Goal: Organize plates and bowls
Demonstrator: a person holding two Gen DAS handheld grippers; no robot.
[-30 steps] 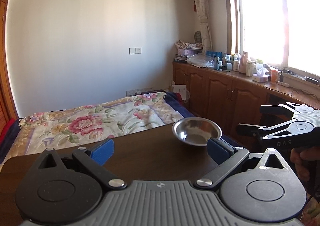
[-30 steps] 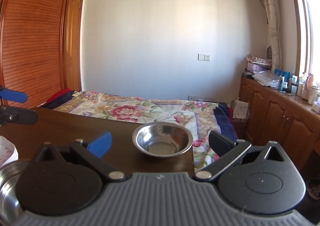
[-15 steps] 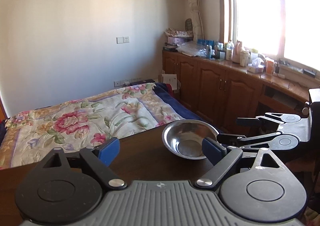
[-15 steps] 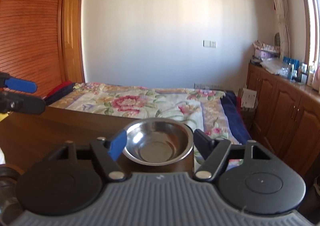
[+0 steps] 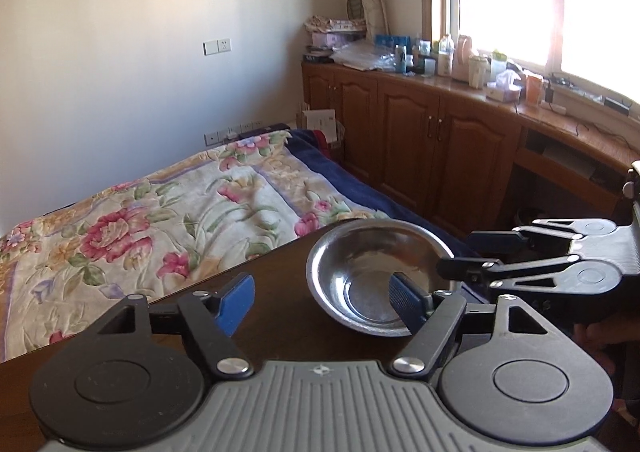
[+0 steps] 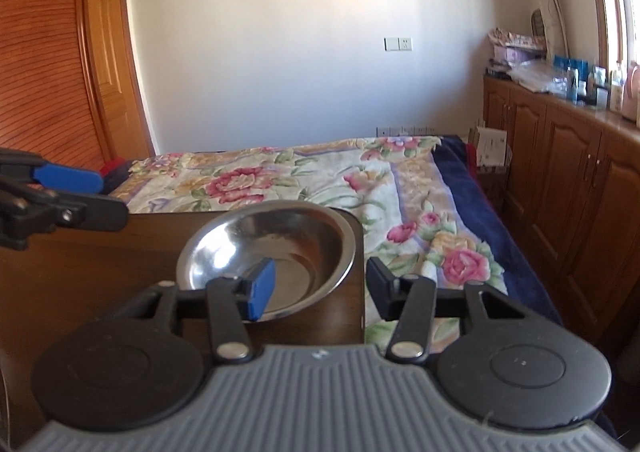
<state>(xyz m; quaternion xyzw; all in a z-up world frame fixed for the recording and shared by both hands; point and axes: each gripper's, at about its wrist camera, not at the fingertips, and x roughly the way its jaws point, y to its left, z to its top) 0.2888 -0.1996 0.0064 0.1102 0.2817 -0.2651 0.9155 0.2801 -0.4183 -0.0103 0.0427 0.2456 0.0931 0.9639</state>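
Observation:
A steel bowl (image 5: 360, 252) (image 6: 280, 240) stands upright on the far right corner of the dark wooden table (image 5: 280, 280) (image 6: 100, 272). My left gripper (image 5: 320, 300) has its right blue pad inside the bowl and its left pad over bare table; its jaws are closing around the bowl's left rim, with a wide gap left. My right gripper (image 6: 320, 288) (image 5: 472, 252) straddles the bowl's right rim, left pad inside and right finger outside. Its jaws are closing too, and no pad presses on the rim.
Past the table's far edge lies a bed with a floral blanket (image 5: 180, 204) (image 6: 320, 172). Wooden cabinets (image 5: 420, 140) topped with bottles run along the right wall under a window. A wooden wardrobe door (image 6: 48, 52) stands at the left.
Both grippers moved in on the bowl and dipped lower, and their jaws narrowed. Each now has one finger inside the bowl. The second bowl at the right wrist view's lower left has left the view.

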